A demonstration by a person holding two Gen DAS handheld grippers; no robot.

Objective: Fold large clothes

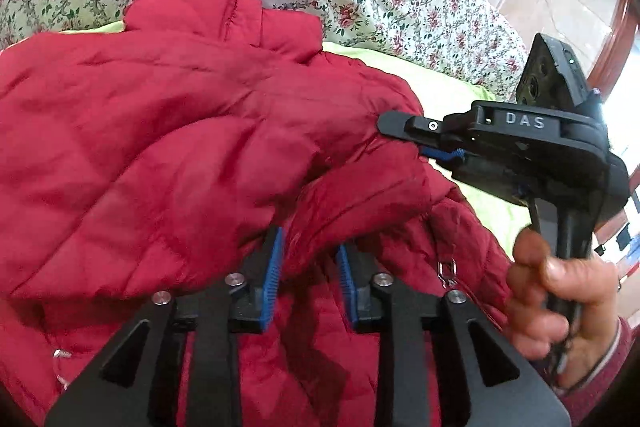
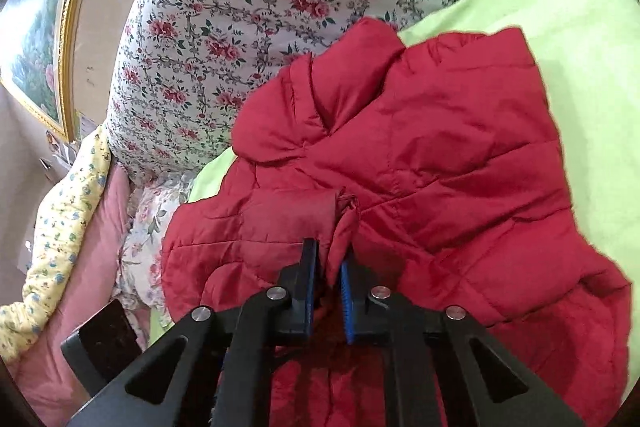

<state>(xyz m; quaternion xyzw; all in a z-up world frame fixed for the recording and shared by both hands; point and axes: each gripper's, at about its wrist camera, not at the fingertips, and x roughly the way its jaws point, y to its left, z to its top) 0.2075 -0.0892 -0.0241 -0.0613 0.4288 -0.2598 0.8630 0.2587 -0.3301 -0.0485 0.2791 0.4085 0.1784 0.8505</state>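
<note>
red puffer jacket (image 2: 420,155) on green sheet (image 2: 580,27) | right gripper (image 2: 326,267) clamped on jacket fold | left gripper (image 1: 310,263) slightly parted, fabric between, grip probably loose

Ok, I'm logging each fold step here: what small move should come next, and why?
Probably lift the right claw and carry its pinched fold across the red jacket. It is shut on fabric, while the left claw stands slightly open around a ridge, and the jacket lies rumpled on the green sheet.
</note>
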